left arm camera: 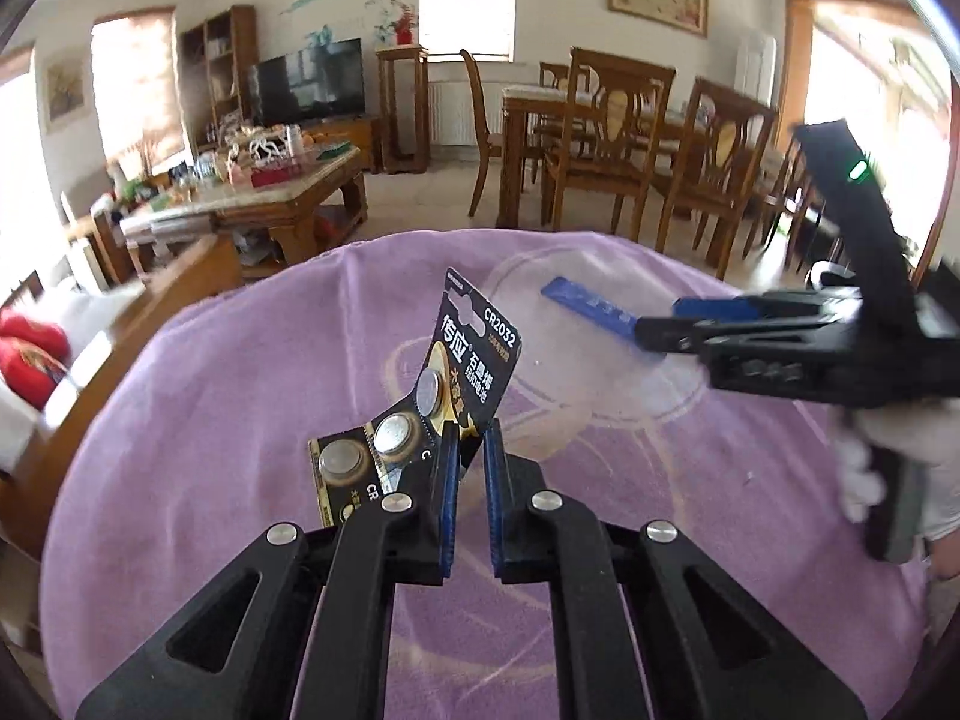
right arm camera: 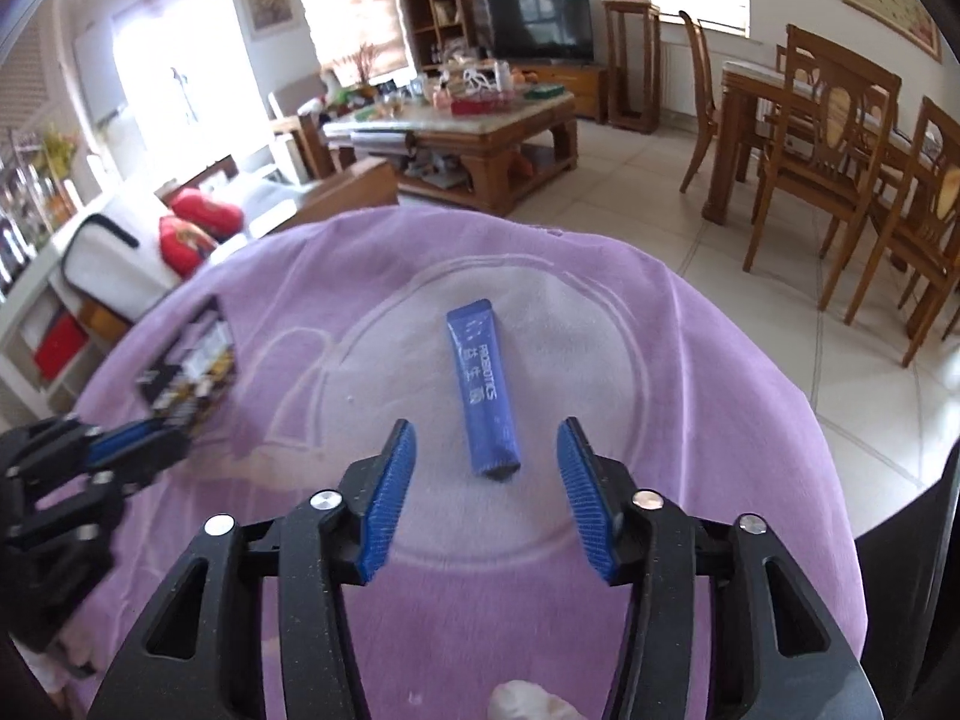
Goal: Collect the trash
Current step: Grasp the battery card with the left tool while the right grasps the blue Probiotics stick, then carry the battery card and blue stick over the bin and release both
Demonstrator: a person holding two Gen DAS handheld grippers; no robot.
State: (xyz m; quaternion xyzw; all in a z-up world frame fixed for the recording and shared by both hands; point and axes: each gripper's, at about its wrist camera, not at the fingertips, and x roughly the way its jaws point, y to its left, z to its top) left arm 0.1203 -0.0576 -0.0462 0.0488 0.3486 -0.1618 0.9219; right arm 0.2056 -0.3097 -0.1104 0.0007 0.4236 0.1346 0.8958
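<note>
Blue pads of left gripper (left arm camera: 471, 450) are pinched on a folded black battery card (left arm camera: 432, 402), lifted off the purple cloth (left arm camera: 210, 396). Right gripper (right arm camera: 486, 450) has its jaws apart, straddling the near end of a blue sachet (right arm camera: 483, 390) lying flat in a clear plate (right arm camera: 384, 324); pads not touching it. Bare cloth either side, round edge well beyond tips. Sachet lettering shows in right view only; battery cells in left view only.

CR2032 on battery card (left arm camera: 474, 354), PROBIOTICS on blue sachet (right arm camera: 483, 390)
</note>
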